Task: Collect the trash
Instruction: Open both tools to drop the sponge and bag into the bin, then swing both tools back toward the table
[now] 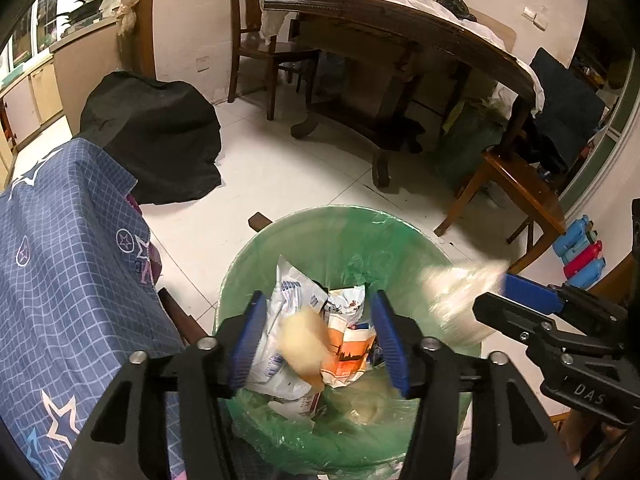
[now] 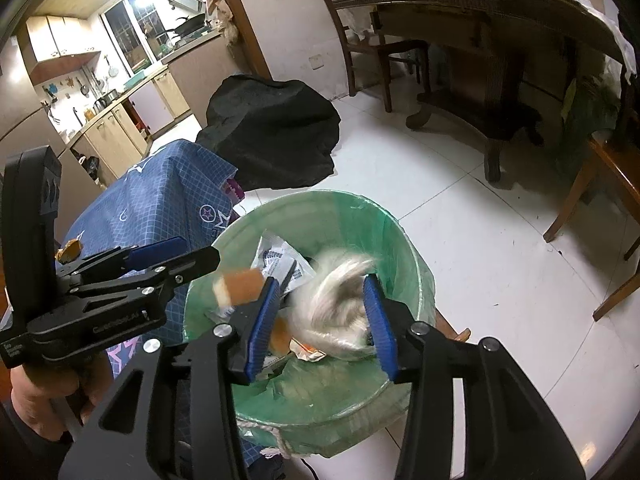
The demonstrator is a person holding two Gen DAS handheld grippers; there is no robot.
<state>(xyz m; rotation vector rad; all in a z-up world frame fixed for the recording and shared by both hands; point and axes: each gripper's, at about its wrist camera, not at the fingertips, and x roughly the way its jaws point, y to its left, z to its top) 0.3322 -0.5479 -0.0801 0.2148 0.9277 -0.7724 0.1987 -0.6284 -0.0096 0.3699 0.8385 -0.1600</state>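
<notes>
Both hand-held grippers hang over a green-lined bin [image 1: 348,240] on a white tiled floor, beside a stool draped in blue star-print cloth [image 1: 72,248]. The left gripper [image 1: 320,340] stands part open with nothing pressed between its pads; a blurred yellowish scrap [image 1: 302,346] is falling between them toward the wrappers [image 1: 348,340] already in the bin. The right gripper [image 2: 320,320] is narrowly open, and a blurred pale wad [image 2: 340,312] appears to be slipping free inside the rim. The wad looks long, running rim to centre, though blur hides its true lie. Risk, as I judge it: the wad is near the far edge and could catch the liner or tumble outside; either gripper dipping could snag the thin plastic.
</notes>
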